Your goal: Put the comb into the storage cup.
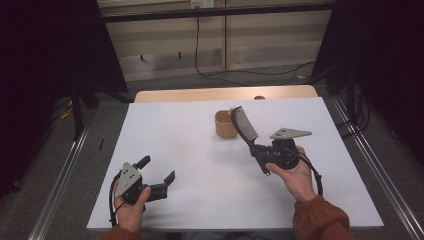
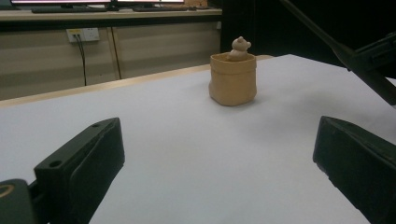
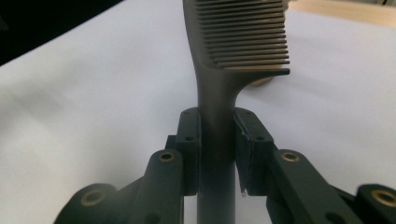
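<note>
I'm seeing open white table [image 1: 200, 165] lying between my two grippers. The tan pot [image 1: 223, 125] is standing at mid-table, and the comb [image 1: 245, 125] is reaching up just beside it, crowding any approach from the right.

One dark comb [image 1: 244, 125], one tan pot [image 1: 224, 125] with one small bear figure [image 2: 240, 47] inside, two grippers, left [image 1: 158, 172] and right [image 1: 260, 150], one white bench [image 1: 200, 150].

A counter [image 1: 200, 150] covered by a white sheet is seen, with a strip of bare wood left exposed along its far edge. A small tan pot [image 1: 224, 125] is set upright on the white surface, right of centre, toward the far side.
</note>
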`<state>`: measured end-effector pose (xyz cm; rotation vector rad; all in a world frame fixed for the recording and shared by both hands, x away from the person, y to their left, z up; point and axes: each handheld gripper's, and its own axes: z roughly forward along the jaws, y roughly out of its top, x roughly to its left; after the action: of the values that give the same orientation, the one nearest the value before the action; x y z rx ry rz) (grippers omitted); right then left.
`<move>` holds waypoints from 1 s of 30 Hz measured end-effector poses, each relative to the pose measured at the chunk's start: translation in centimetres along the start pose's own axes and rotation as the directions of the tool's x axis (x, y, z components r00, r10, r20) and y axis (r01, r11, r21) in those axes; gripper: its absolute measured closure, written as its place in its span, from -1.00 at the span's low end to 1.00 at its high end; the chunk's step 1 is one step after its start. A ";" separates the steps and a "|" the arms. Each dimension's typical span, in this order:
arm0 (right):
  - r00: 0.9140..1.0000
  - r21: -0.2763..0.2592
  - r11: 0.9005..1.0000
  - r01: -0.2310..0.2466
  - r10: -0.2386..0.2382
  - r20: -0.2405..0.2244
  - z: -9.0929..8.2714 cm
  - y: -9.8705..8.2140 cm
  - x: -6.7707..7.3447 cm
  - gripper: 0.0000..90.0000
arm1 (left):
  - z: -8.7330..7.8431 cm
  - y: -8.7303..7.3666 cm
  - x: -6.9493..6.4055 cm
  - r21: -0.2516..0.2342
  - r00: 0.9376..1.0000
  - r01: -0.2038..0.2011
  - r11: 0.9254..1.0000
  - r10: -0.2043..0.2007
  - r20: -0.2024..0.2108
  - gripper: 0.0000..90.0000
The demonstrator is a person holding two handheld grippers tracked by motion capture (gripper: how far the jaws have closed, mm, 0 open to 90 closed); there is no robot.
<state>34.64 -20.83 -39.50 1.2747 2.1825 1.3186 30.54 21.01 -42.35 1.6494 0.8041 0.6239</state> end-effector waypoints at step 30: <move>0.999 -0.239 0.970 0.043 -0.043 0.005 0.4 3.3 0.4 0.63 | 0.0 0.0 0.0 -0.005 1.000 -0.003 1.000 0.003 -0.003 -0.95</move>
<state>36.39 -19.69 -36.96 1.1288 1.9665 1.5105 30.53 21.01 -42.33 1.6458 0.8024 0.6298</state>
